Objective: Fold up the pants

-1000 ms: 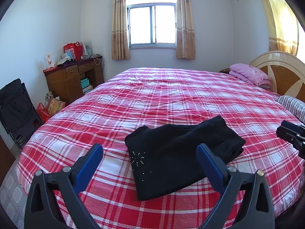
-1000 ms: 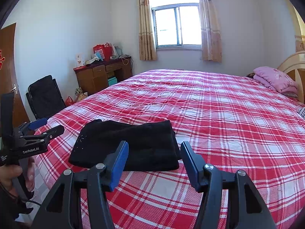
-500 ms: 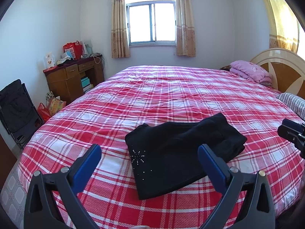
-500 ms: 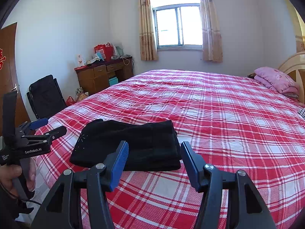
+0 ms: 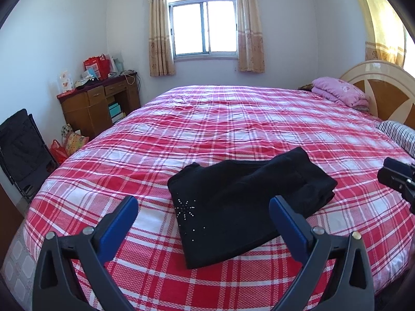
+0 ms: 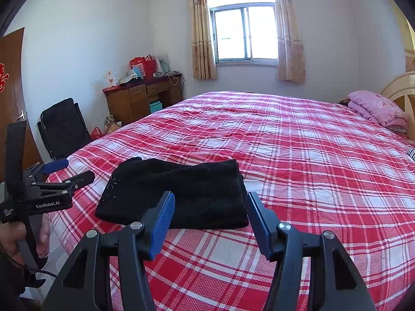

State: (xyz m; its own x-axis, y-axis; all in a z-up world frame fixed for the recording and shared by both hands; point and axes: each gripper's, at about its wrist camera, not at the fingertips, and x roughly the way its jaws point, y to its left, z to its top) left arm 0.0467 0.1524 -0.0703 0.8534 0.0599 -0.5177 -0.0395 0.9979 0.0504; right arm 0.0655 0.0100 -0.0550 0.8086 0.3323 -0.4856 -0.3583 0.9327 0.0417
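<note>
Pants (image 5: 246, 207) sitting folded, black, on the red plaid bed (image 5: 233, 119) | left wrist: left tongs (image 5: 203, 204) hanging wide, nothing in them, just short of the pants | right wrist: right tongs (image 6: 210, 199) gaping about half open, empty, hovering near the fold's edge

I count one pair of folded black pants (image 5: 249, 202), my two grippers, left (image 5: 203, 213) and right (image 6: 210, 208), one bed (image 5: 233, 119), one window (image 5: 205, 32), one desk (image 5: 96, 103), one pink quilt (image 5: 339, 94)
</note>
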